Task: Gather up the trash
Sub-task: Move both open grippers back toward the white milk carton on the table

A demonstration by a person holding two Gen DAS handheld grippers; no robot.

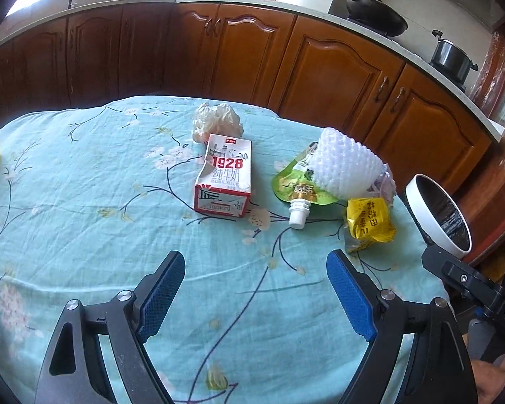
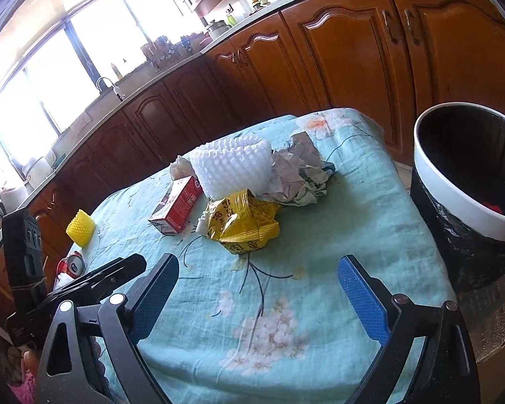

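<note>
Trash lies in a loose group on a table covered by a light blue flowered tablecloth (image 1: 84, 202). The red and white milk carton (image 1: 224, 176) lies on its side near the middle, and a crumpled pale plastic bag (image 1: 215, 121) is just behind it, touching it. To the right of the carton is a green spout pouch (image 1: 294, 188) with a white cap, and a white foam fruit net (image 1: 345, 165) rests partly on it. A crumpled yellow wrapper (image 1: 370, 224) lies just beside the pouch, and crumpled paper (image 2: 296, 175) sits behind the wrapper, next to the foam net. A yellow foam net (image 2: 80, 228) stands apart at the left side of the table, and a red drink can (image 2: 72, 264) lies near it. A trash bin (image 2: 468, 181) with a white rim and black liner stands beside the right edge of the table. The left gripper (image 1: 256, 286) and the right gripper (image 2: 257, 293) hover over the near part of the cloth, both with blue pads spread wide and holding nothing.
</note>
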